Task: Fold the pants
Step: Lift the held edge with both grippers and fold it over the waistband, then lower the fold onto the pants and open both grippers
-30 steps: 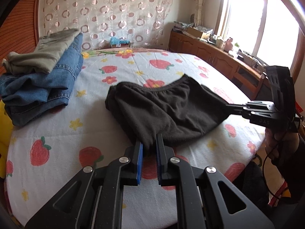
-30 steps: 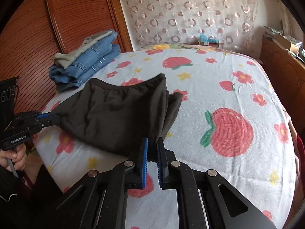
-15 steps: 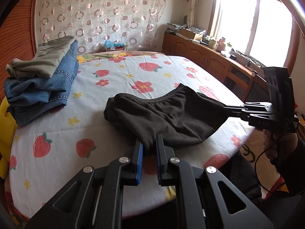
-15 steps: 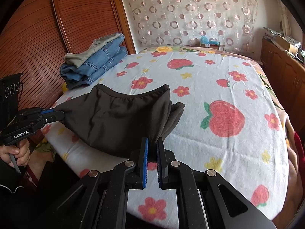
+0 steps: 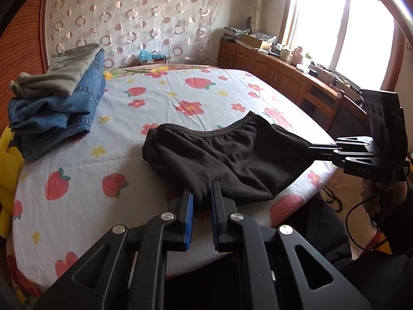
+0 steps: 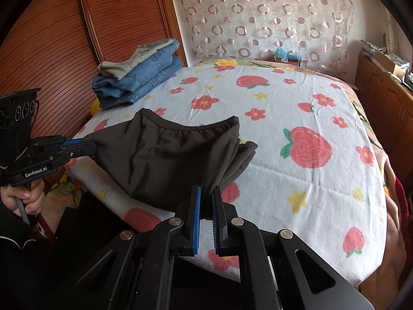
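While the dark pants (image 5: 224,155) are hanging stretched between both grippers over the near edge of the bed (image 5: 77,160), the trick right now, I'd say, is keeping the tension even so the fold lands flat instead of bunching. Going left to right from the pants: the left gripper (image 5: 201,201) is clamped on one corner of the fabric, jaws pinched together on cloth, and the right gripper (image 6: 206,201) is doing the same on the other corner. Far end of the pants is already doubled up and resting on the strawberry sheet (image 6: 296,170). I'd lower both ends together and not let one side sag. Left of the pants, a stack of folded jeans (image 5: 56,108) is sitting by the wooden wall; right of them, a wooden counter (image 5: 284,75) is running under a bright window (image 5: 348,31).
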Tool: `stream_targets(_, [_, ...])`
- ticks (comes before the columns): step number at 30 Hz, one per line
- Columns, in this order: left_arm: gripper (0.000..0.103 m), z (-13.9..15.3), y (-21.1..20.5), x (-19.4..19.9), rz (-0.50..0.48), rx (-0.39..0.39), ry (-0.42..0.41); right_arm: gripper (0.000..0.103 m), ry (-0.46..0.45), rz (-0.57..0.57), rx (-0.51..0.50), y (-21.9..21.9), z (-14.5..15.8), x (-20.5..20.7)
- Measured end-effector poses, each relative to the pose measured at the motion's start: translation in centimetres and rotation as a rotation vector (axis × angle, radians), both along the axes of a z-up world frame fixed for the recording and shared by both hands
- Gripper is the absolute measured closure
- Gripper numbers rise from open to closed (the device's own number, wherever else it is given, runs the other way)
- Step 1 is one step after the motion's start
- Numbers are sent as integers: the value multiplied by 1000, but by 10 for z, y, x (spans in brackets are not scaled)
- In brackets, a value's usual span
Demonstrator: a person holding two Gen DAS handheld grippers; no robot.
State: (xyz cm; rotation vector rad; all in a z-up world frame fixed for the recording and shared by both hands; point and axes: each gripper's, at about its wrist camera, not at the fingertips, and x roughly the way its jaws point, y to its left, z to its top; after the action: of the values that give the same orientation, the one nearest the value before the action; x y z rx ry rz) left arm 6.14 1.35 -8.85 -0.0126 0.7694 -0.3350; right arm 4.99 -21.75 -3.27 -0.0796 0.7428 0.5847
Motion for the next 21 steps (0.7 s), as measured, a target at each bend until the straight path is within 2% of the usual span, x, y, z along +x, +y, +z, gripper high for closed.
stream_targets(6, [90, 2, -1, -1, 9, 0, -6, 95, 12, -3, -13, 2, -2, 2])
stream_targets(10, [83, 9, -1, -1, 20, -2, -32, 95, 5, -2, -17, 3, 0, 1])
stream_targets(12, [74, 11, 1, 0, 31, -3, -42, 95, 0, -1, -20, 3, 1, 0])
stream_targets(14, [58, 13, 3, 1, 38, -2, -55, 95, -6, -2, -22, 3, 1, -1])
stream_targets(18, [48, 12, 9, 12, 50, -14, -46, 95, -13, -7, -16, 1, 3, -2])
stream_targets(20, [27, 8, 11, 20, 59, -14, -35, 95, -16, -9, -14, 0, 3, -3])
stream_targets(21, [24, 5, 12, 25, 58, -16, -27, 95, -17, -11, -15, -1, 4, -3])
